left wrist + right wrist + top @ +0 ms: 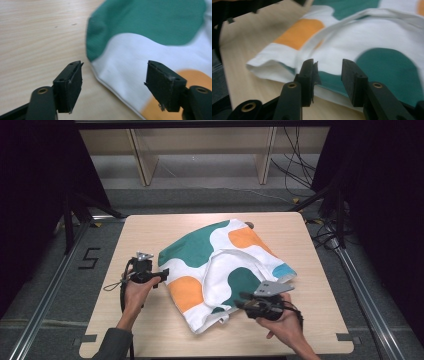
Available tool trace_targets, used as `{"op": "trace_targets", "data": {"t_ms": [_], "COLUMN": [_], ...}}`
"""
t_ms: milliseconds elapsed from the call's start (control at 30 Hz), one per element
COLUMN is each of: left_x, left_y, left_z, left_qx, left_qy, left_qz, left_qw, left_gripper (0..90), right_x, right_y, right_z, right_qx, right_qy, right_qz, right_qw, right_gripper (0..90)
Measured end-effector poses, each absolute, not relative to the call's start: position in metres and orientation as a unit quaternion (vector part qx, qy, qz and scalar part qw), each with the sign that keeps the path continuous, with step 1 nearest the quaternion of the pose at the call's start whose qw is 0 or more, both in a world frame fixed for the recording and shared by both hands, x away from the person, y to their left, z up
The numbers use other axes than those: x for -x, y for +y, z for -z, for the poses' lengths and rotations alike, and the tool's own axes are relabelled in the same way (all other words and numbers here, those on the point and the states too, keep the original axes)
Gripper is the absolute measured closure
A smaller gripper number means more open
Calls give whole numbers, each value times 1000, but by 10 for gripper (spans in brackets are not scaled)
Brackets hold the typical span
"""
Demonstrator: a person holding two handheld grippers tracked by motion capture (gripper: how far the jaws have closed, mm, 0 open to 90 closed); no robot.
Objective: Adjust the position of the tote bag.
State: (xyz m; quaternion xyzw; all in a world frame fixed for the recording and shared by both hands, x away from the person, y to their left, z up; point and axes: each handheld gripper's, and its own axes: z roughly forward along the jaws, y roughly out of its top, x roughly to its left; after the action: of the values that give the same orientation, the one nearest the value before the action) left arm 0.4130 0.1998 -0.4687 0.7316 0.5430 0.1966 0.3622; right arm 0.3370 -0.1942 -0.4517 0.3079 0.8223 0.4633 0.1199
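Both tongs show in the high view: the left tongs [159, 274] sit at the near-left edge of a cloth bag [220, 270] patterned in white, green and orange, and the right tongs [243, 300] point at its near edge. That bag lies flat and a little rumpled in the middle of the light wooden table [150, 227], with one small blue patch at its right corner. A person's left hand [136, 287] and right hand [282, 317] grip the two tools.

From the left gripper view, the left tongs [113, 82] stand spread wide, holding nothing, with the bag's seamed edge [110, 88] running between the jaws.

From the right gripper view, the right tongs [328, 80] stand parted by a narrow gap, just over the bag's near edge [287, 72], clamping nothing. One white strap [352, 18] crosses the cloth beyond.
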Motion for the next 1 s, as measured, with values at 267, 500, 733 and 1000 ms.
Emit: {"op": "trace_targets", "data": {"t_ms": [267,500,733,1000], "left_x": [-326,-296,-291,-295], "left_y": [153,117,96,87], "left_z": [468,470,483,489], "left_qx": [-785,-802,-823,-827], "left_qy": [457,415,390,375], "left_qz": [-115,-126,-132,-189], "left_qw": [403,411,391,373], "left_gripper": [213,204,227,354], "right_x": [-347,-345,-346,-349], "right_y": [-255,-268,-273,-278], "right_z": [459,465,466,468], "right_qx": [-381,-394,-399,-407], "right_qy": [798,795,792,788], "right_qz": [-446,-436,-436,-436], "right_qw": [136,146,153,152], "right_gripper": [553,534,507,484]}}
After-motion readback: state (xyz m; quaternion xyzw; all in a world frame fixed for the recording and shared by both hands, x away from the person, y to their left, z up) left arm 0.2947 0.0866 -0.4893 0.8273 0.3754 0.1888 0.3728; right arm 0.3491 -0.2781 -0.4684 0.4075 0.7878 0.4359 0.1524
